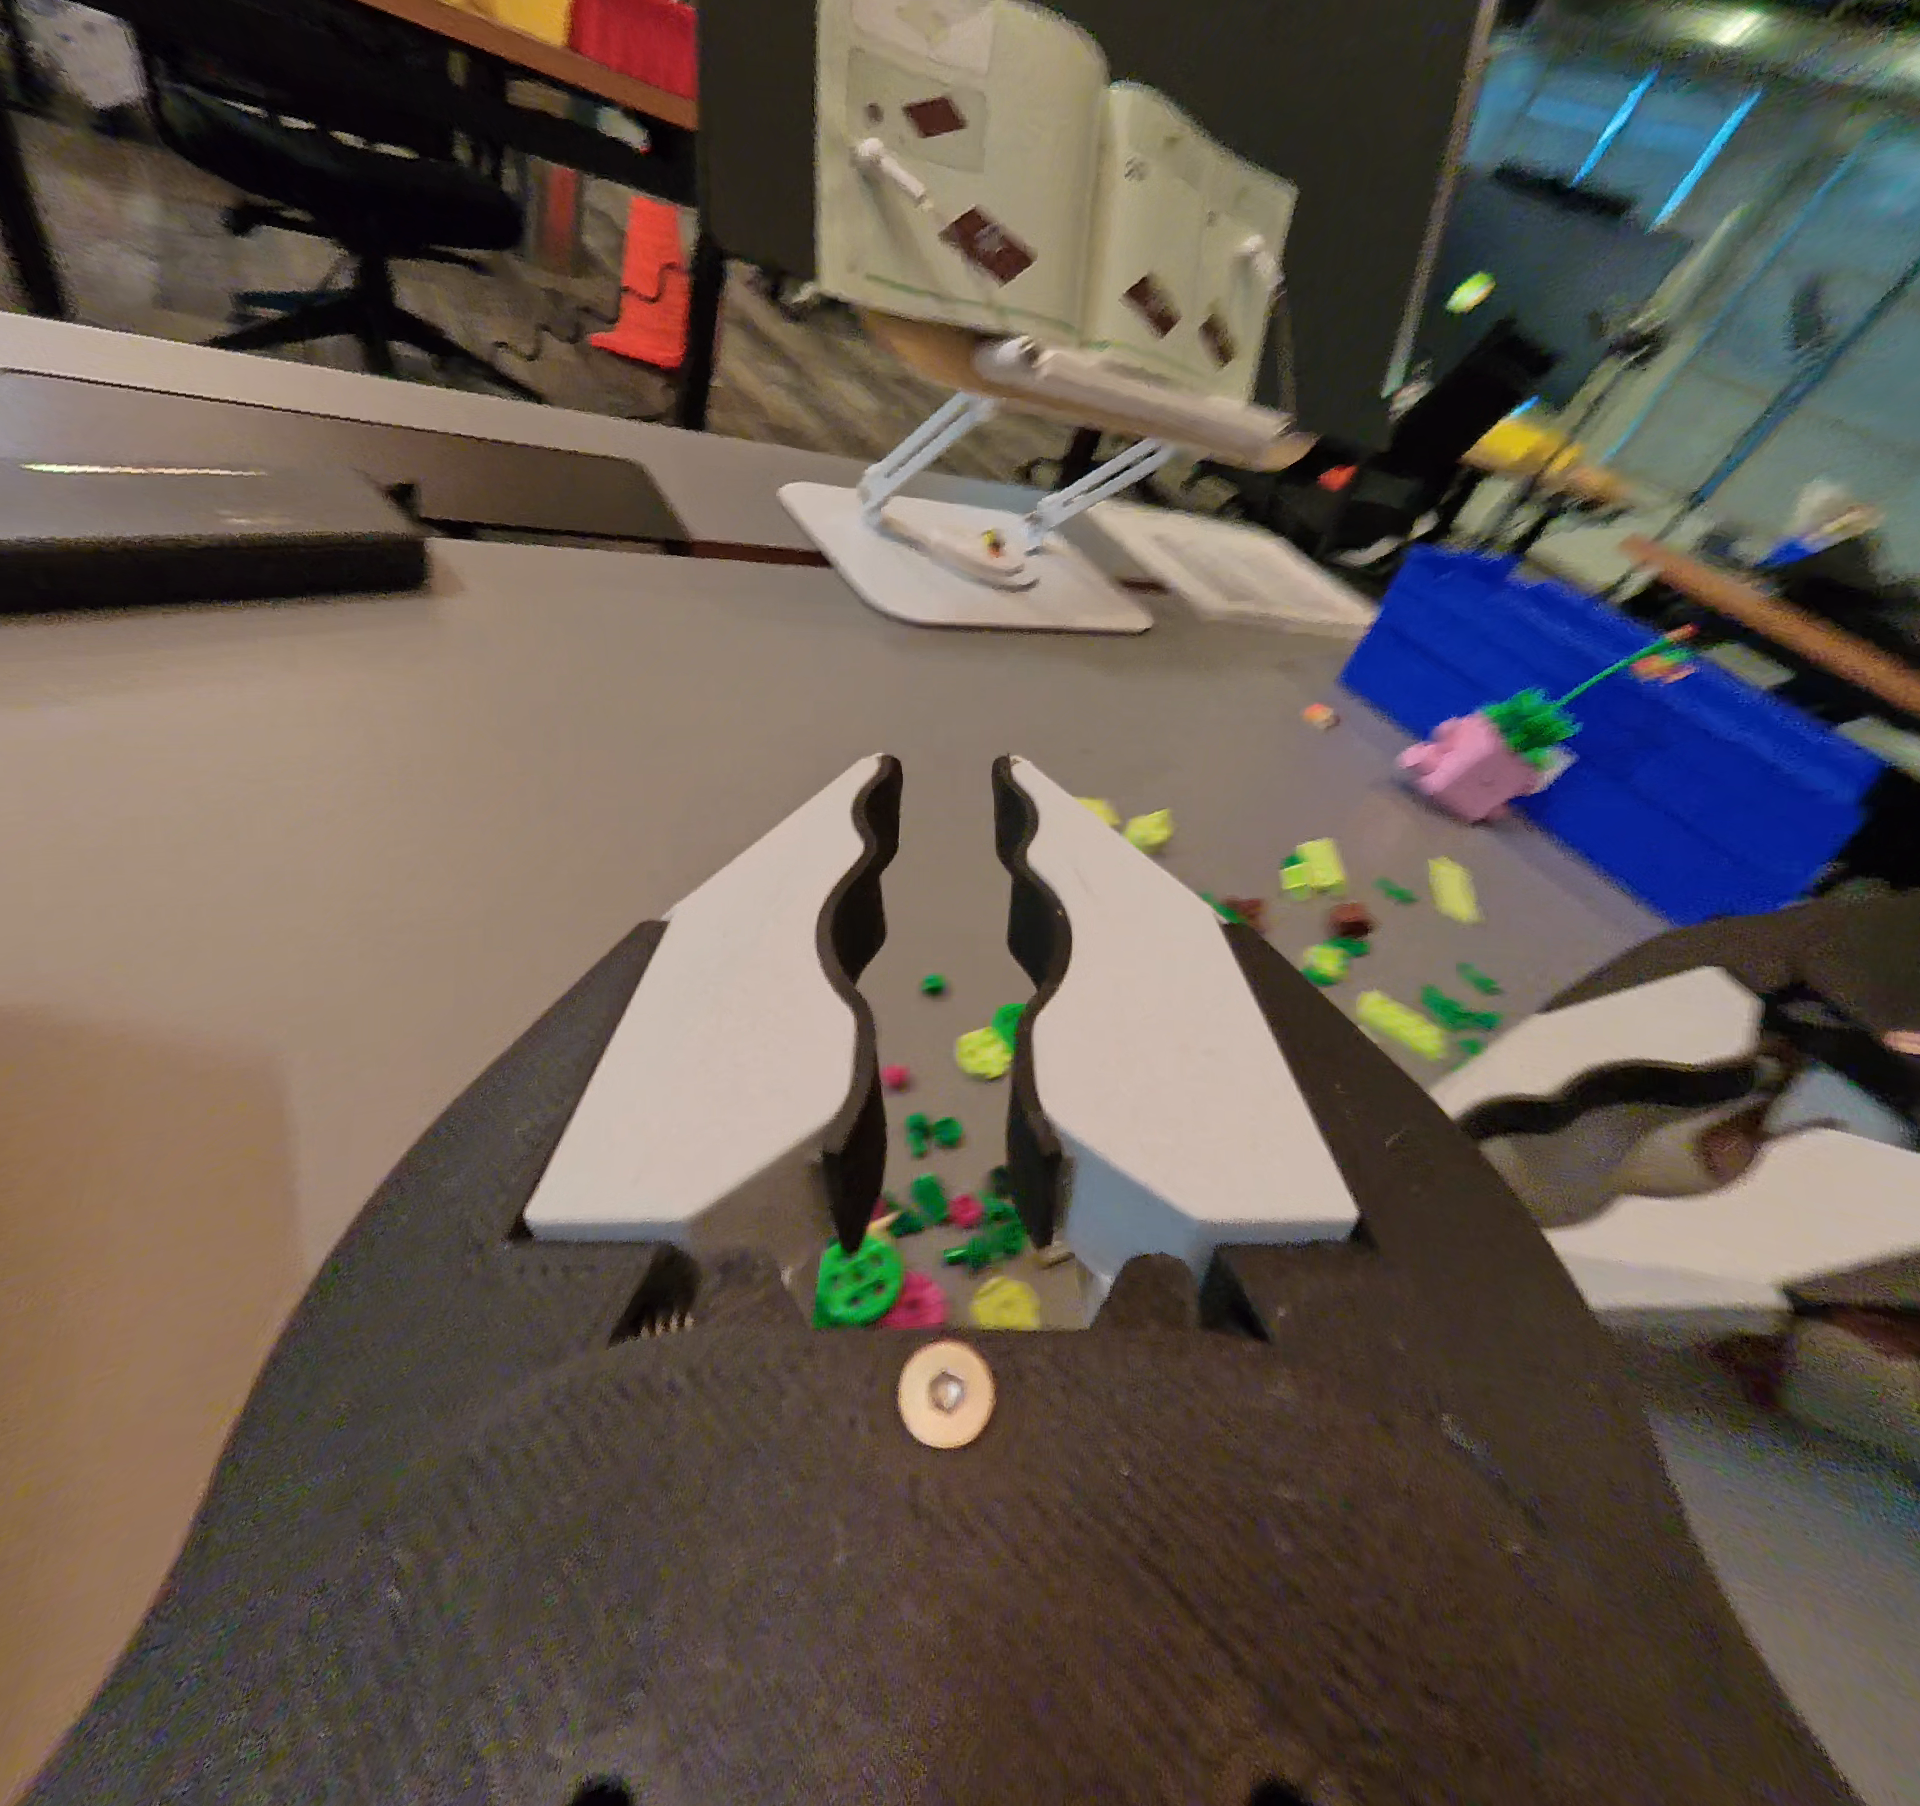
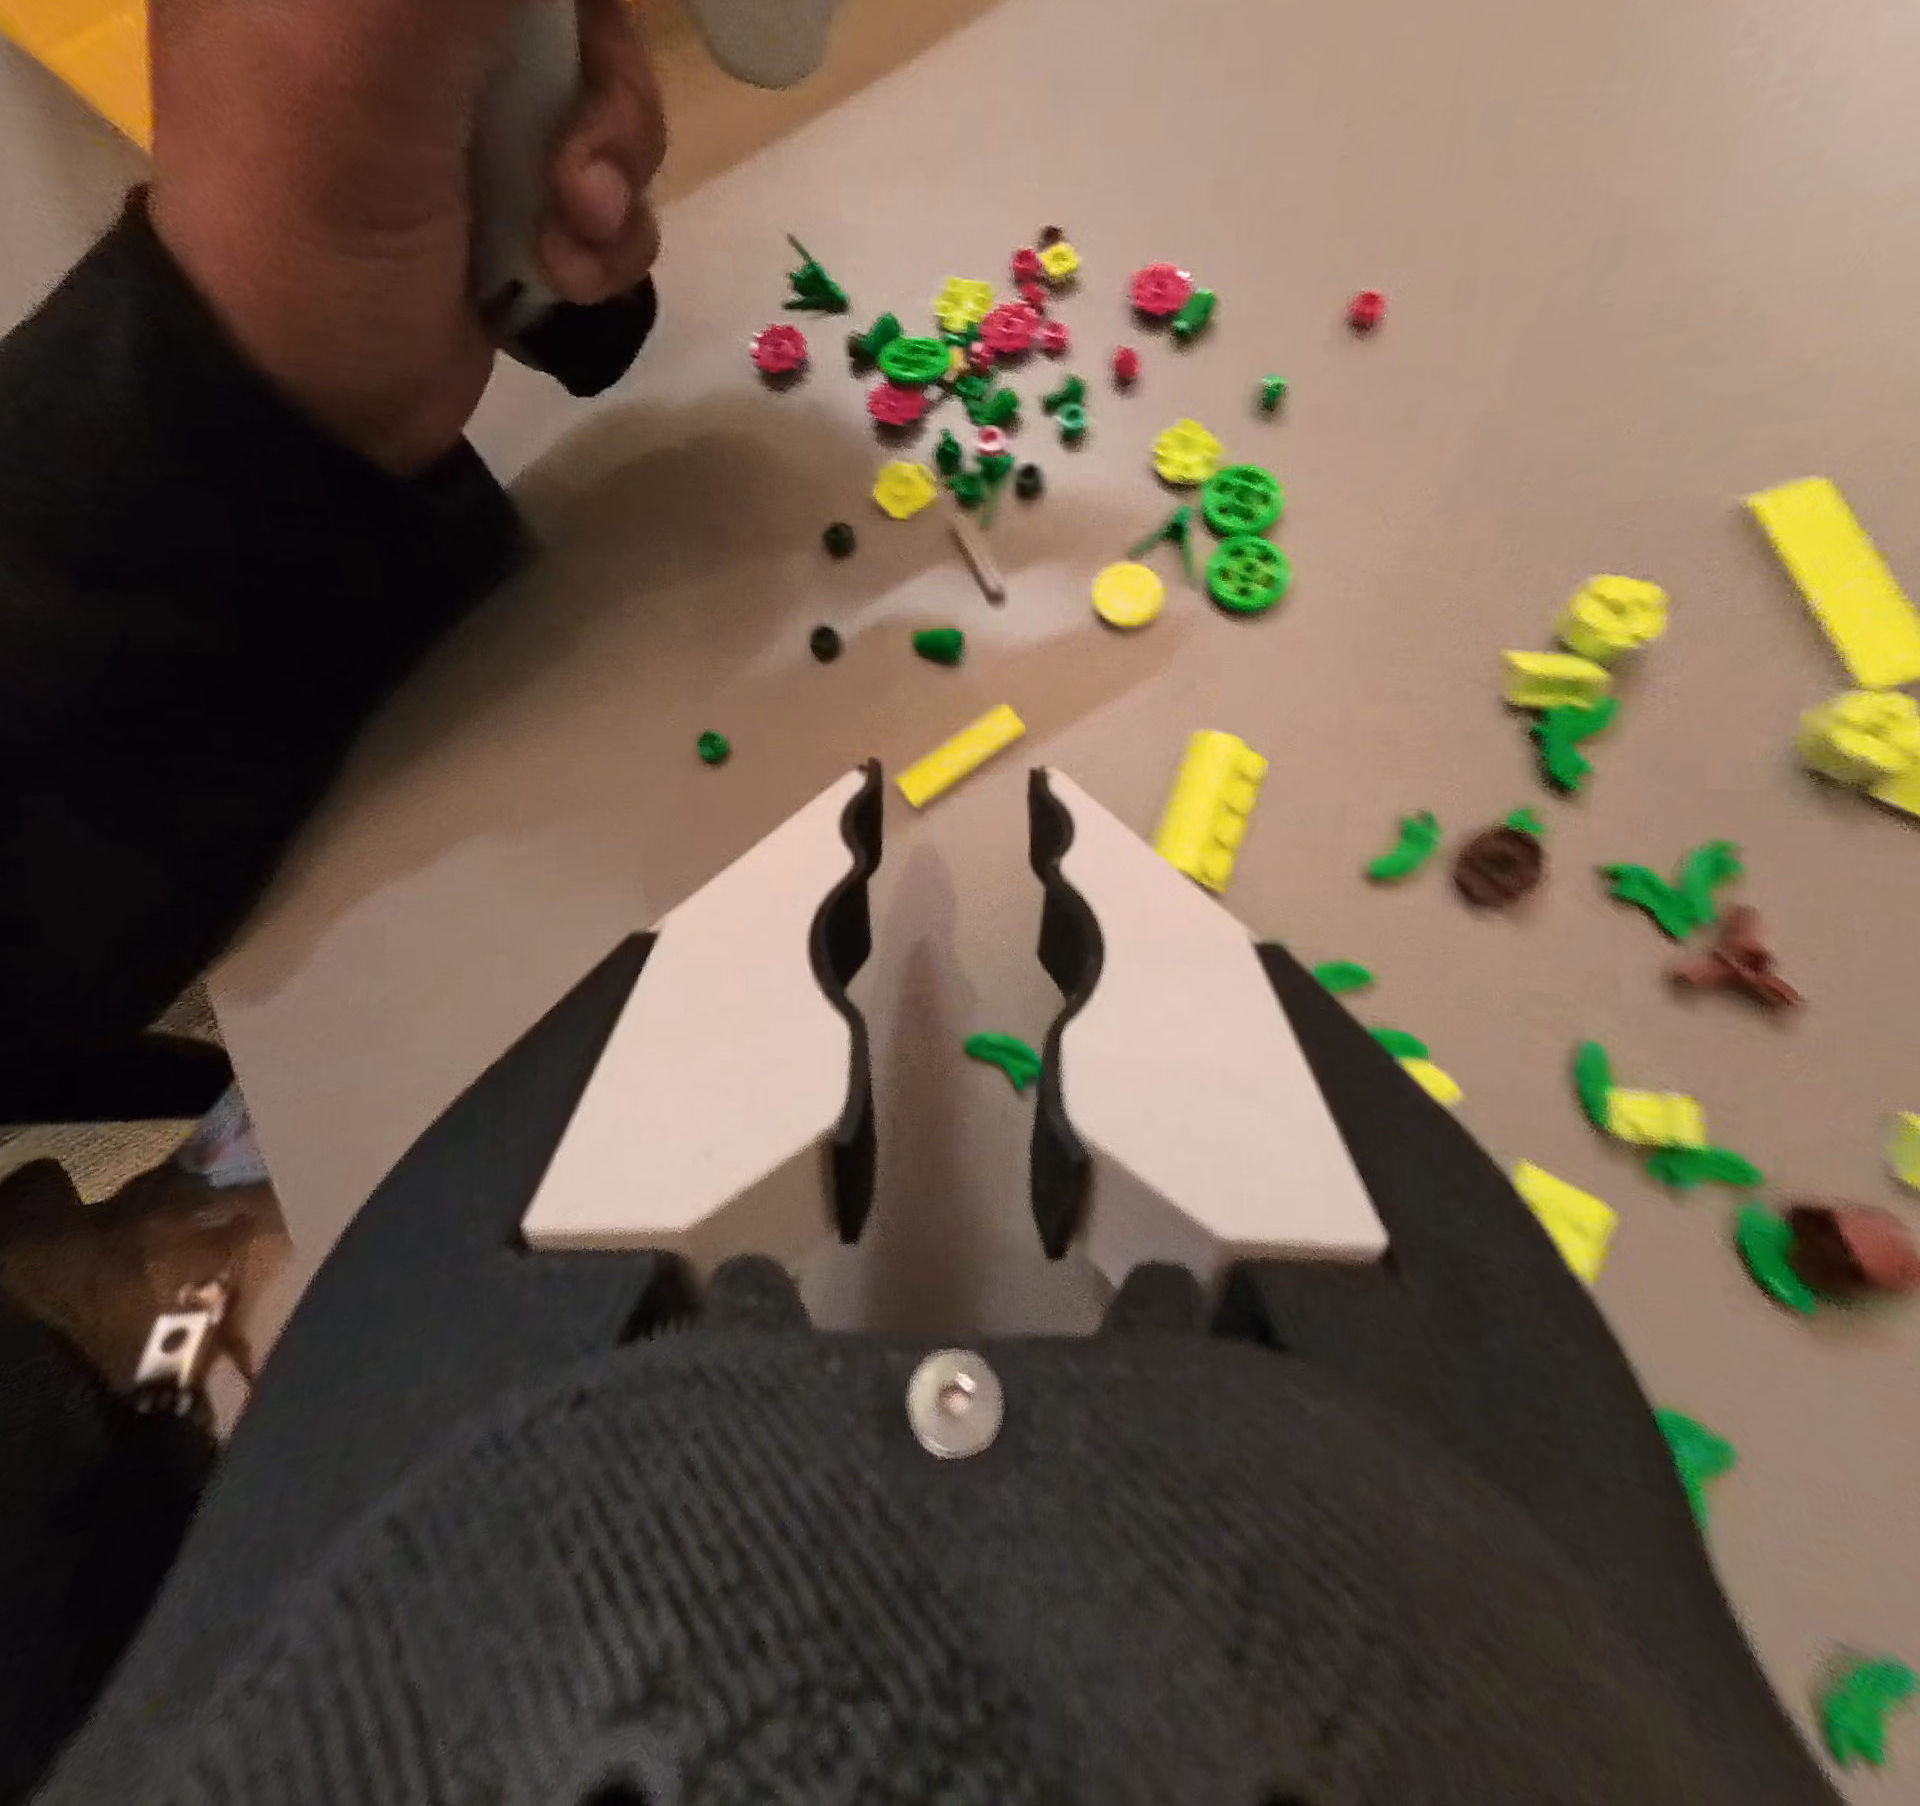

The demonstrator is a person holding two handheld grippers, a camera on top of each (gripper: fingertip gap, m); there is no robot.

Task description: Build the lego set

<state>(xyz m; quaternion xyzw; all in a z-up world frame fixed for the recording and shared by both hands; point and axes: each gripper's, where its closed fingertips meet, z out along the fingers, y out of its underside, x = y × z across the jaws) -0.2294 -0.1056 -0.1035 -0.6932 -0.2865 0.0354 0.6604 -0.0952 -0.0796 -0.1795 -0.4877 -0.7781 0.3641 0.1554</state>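
Loose lego pieces lie scattered on the grey table (image 1: 416, 769): green wheel-like rounds (image 2: 1243, 499), pink flower pieces (image 2: 1008, 328), yellow plates (image 2: 960, 755) and bricks (image 2: 1210, 809), green leaves (image 2: 1006, 1056), brown pieces (image 2: 1498, 867). A part-built pink lego pot with a green plant (image 1: 1481, 754) stands at the right. My left gripper (image 1: 945, 769) is open and empty above small green and pink pieces (image 1: 858, 1283). My right gripper (image 2: 954, 782) is open and empty just short of the yellow plate; it also shows in the left wrist view (image 1: 1621, 1112).
An open instruction booklet (image 1: 1039, 187) rests on a white stand (image 1: 966, 551) at the back. A blue bin (image 1: 1621, 717) sits at the right. A dark flat slab (image 1: 208, 530) lies at the left. A person's hand (image 2: 395, 146) holds the left gripper's handle. About 15 cm separates my left fingertips from my right.
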